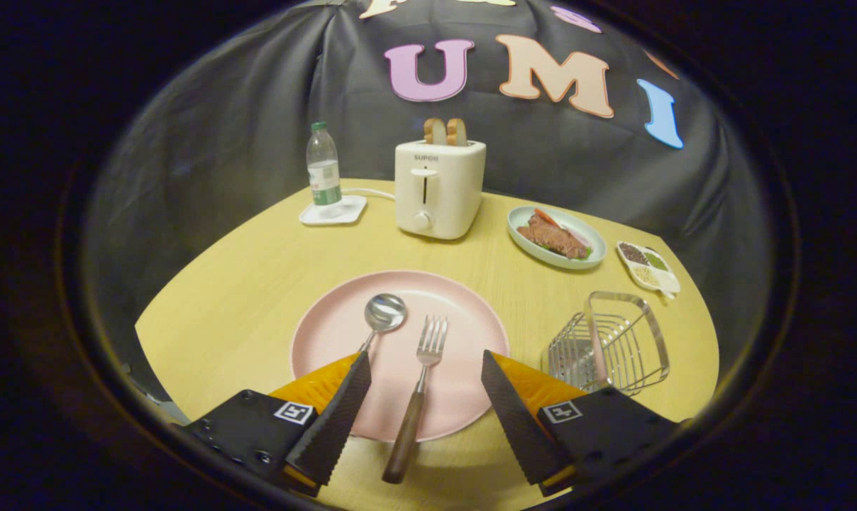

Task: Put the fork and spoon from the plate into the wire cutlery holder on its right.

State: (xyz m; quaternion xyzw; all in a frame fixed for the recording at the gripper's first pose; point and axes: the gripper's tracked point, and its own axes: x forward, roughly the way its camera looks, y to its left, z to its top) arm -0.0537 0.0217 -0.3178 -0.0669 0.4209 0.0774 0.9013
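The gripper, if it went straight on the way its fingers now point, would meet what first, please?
Most likely the fork, which lies between the open gripper fingers on the pink plate. The spoon lies beside the left finger. Height above the plate is unclear.

The claw (pixel 426 360) is showing two black ribbed fingers (pixel 340 415) on orange backing, black screw-studded mounts behind, each wearing a white square marker with a black pattern.

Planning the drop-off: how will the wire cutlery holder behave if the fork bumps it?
The wire cutlery holder is thin open wire, so probably light and apt to slide or tip on the smooth table. It looks empty, with nothing weighing it down. The open gripper straddles the fork, touching neither.
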